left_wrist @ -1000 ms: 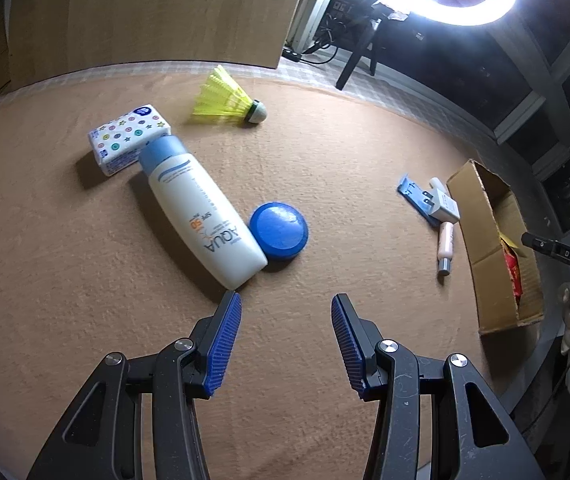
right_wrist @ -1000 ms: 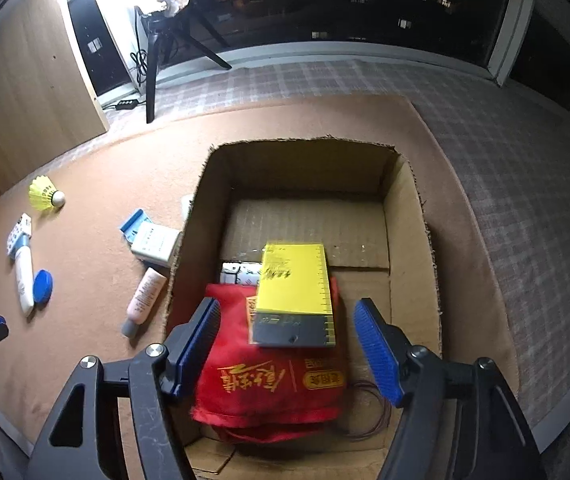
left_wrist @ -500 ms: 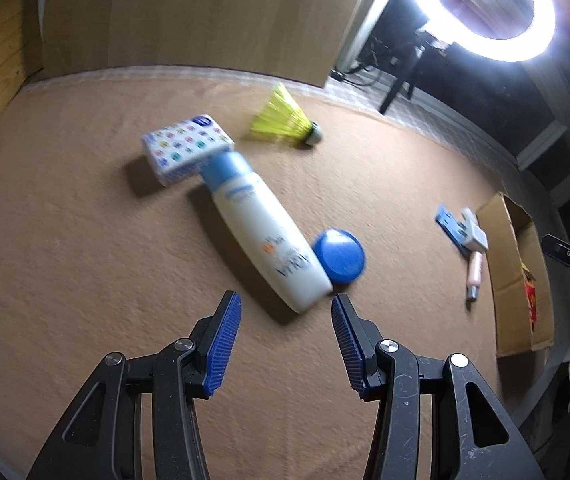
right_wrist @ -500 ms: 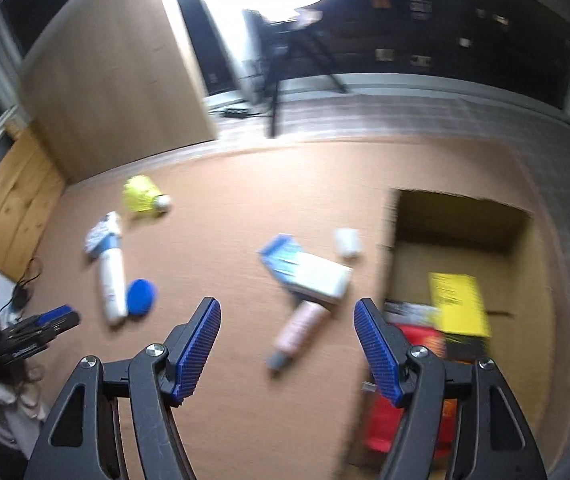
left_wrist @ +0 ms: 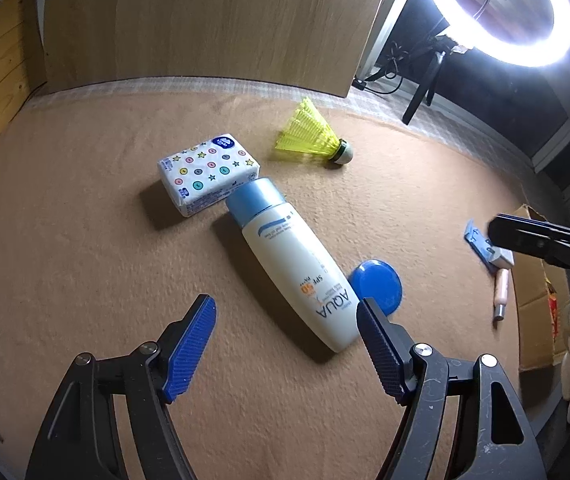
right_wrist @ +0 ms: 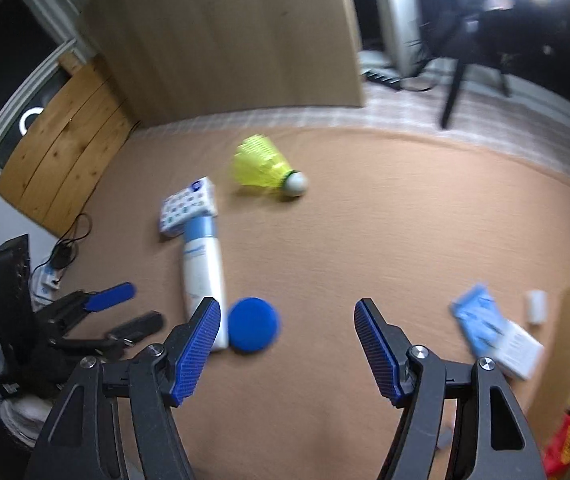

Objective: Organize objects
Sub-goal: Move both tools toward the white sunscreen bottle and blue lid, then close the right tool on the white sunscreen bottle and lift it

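Note:
A white AQUA bottle with a blue cap lies on the brown mat, next to a round blue lid, a spotted tissue pack and a yellow shuttlecock. My left gripper is open and empty, hovering over the bottle's lower end. My right gripper is open and empty above the mat, with the blue lid and bottle just left of centre. The shuttlecock and tissue pack lie beyond.
A cardboard box with red and yellow items stands at the right edge. A blue-white packet, a small white cylinder and a pink tube lie near it. A wooden panel and ring light stand behind the mat.
My left gripper has opened wider and moved closer over the bottle. My right gripper has swung left, away from the box, and now faces the bottle and lid.

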